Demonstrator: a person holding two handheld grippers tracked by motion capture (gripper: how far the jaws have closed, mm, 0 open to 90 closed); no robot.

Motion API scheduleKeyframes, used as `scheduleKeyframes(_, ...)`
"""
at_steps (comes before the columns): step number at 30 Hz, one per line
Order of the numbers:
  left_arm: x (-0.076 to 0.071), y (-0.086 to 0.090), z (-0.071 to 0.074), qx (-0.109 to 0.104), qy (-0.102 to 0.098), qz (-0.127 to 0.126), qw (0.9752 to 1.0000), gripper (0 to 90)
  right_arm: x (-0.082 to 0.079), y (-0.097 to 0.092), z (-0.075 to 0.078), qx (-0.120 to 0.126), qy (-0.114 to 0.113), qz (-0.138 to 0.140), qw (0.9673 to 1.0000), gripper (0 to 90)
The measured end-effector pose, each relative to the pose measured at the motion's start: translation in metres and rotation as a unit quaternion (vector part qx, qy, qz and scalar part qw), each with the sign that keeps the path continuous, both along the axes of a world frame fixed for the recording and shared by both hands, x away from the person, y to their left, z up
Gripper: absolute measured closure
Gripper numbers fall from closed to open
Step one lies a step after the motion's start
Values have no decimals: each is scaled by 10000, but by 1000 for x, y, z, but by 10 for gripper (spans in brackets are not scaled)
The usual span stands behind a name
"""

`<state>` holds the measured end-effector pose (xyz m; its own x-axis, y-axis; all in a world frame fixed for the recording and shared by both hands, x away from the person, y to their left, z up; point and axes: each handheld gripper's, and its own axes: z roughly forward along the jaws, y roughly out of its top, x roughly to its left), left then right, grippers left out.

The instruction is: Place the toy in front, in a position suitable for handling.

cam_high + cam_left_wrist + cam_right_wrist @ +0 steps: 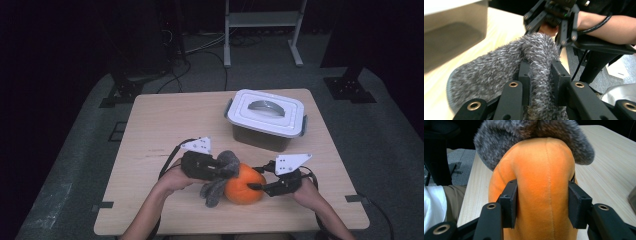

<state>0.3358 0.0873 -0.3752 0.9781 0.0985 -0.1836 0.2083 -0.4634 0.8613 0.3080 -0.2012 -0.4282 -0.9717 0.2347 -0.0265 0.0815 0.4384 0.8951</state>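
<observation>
The orange plush (244, 185) sits near the front edge of the counter (150, 125), between the two hands. The right gripper (251, 186) squeezes its soft orange body from both sides, so it cannot roll or slide away. The left gripper (226, 169) is pinched tight on the grey fuzzy part (220, 175) that drapes over the top and front of the plush. I think the right one keeps the toy steady so the left can tug or shape the fuzz. The two grippers point at each other, very close. A white box (266, 119) with its lid on waits farther back on the counter, maybe as the place for the toy.
</observation>
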Motion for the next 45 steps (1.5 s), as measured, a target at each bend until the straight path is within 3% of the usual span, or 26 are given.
scheduleKeyframes(5, -4, -28, 12, -17, -131, -289, 9995, 732, -1, 3, 1, -19, -31, 13, 10000, 488)
scheduleKeyframes(9, -4, -42, 11, 163, -150, -408, 9989, 732, -2, 2, 0, -26, -52, 25, 10000, 488)
scheduleKeyframes(15, 0, -26, 6, 42, -16, -201, 9998, 729, -2, -2, 0, -31, -70, 88, 9999, 489)
scheduleKeyframes(21, 2, -5, 1, 48, 23, 27, 10000, 726, -1, -9, 0, -25, -39, 70, 10000, 488)
scheduleKeyframes(26, 2, 3, -9, -26, 169, 68, 9998, 726, 1, -15, -1, 26, 78, 2, 10000, 465)
scheduleKeyframes(31, 1, 1, -11, -89, 225, 104, 9997, 726, 2, -15, -1, 49, 185, 3, 9998, 412)
scheduleKeyframes(35, 1, -6, -9, -22, 182, 121, 9998, 727, 4, -10, 9, -64, 544, -83, 9985, 249)
scheduleKeyframes(45, -1, -24, -3, 22, 101, -38, 9999, 727, -6, 10, 32, -338, 146, -226, 9991, 189)
